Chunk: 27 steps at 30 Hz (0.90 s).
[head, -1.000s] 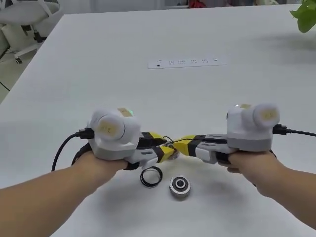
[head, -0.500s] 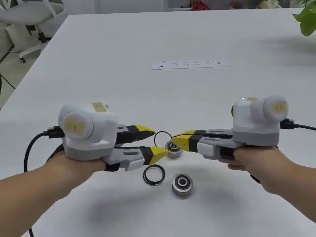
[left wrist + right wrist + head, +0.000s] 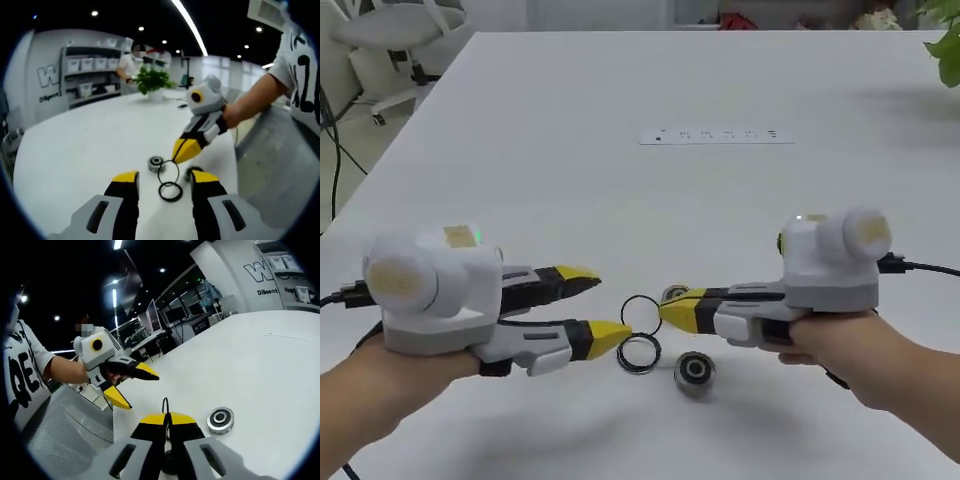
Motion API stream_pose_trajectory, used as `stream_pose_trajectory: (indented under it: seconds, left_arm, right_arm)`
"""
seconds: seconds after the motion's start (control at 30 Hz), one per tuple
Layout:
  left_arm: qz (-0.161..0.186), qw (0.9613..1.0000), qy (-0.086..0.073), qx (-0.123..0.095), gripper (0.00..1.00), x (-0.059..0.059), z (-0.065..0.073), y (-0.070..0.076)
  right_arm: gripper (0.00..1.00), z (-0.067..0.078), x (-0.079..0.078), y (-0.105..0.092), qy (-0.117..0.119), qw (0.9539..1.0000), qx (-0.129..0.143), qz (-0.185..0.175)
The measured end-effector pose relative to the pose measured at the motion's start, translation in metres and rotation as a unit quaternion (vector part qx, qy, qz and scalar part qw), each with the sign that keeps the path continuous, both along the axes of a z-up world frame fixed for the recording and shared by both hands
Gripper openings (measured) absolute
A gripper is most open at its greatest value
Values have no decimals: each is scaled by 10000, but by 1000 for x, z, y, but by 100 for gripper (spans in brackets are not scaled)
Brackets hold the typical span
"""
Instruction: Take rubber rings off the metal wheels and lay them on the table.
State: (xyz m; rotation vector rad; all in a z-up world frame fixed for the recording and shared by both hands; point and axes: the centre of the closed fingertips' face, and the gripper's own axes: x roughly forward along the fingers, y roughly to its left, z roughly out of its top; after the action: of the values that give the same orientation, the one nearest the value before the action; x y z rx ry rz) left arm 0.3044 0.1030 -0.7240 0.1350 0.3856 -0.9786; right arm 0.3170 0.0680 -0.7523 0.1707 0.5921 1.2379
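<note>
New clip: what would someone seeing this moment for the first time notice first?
At the near middle of the white table, the right gripper has its jaws shut on a thin rubber ring, lifted off the surface. The left gripper faces it with jaws open. Just below them, a second ring and a metal wheel lie on the table.

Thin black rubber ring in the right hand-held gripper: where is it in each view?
Head view: thin black rubber ring, low centre, in right hand-held gripper.
Left gripper view: ring centre, below that gripper's tips.
Right gripper view: ring edge-on, bottom centre.
Shared landmark: yellow tips pinching it.
</note>
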Motion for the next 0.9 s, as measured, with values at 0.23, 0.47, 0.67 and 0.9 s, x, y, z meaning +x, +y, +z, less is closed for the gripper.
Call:
stream_pose_trajectory:
  seconds: [0.23, 0.47, 0.67, 0.9]
  left_arm:
    - [184, 9998, 74, -38, 42, -5, -2, 14]
    - [310, 9994, 133, -32, 42, -4, -5, 21]
    - [366, 9992, 170, -22, 42, -3, -9, 25]
    - [401, 9990, 183, -22, 42, -4, -10, 27]
  right_arm:
    - [0, -20, -9, 2, 249, 9995, -174, 104]
    - [0, -33, -2, 1, 190, 9989, -420, 12]
    - [0, -36, -1, -1, 104, 9986, -514, 29]
    - [8, -35, 0, -3, -23, 9981, -616, 34]
